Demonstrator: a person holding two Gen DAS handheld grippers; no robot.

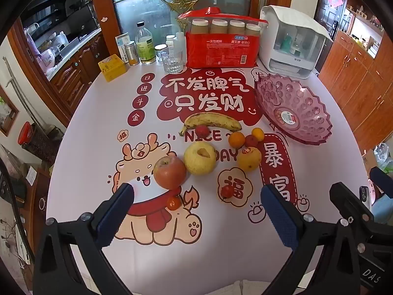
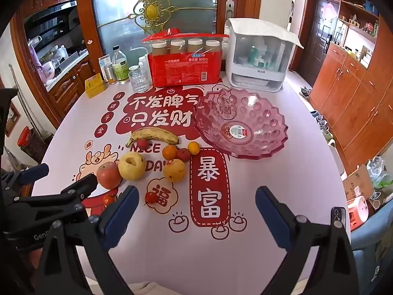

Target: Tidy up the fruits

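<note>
Both grippers hang above the near edge of the table (image 1: pixel 81 132), tilted downward. Left gripper (image 1: pixel 196 199): jaws spread wide, nothing between them. Right gripper (image 2: pixel 197 200): jaws likewise wide apart, empty. Fruits lie loose on the printed cloth, mid-table. Banana (image 1: pixel 212 121) lies farthest, with a small red fruit (image 1: pixel 201 130) touching its near side. Red apple (image 1: pixel 170 172) sits nearest left, touching the yellow pear (image 1: pixel 199 157) on its right. Right of the pear: a yellow-orange fruit with a sticker (image 1: pixel 249 158), and beyond it an orange (image 1: pixel 236 139), a second small red fruit (image 1: pixel 251 140) and a small orange one (image 1: pixel 258 134), clustered. Two cherry tomatoes (image 1: pixel 174 203) (image 1: pixel 226 192) lie nearest the grippers. Pink glass bowl (image 2: pixel 267 147) stands empty to the right, apart from the fruit.
</note>
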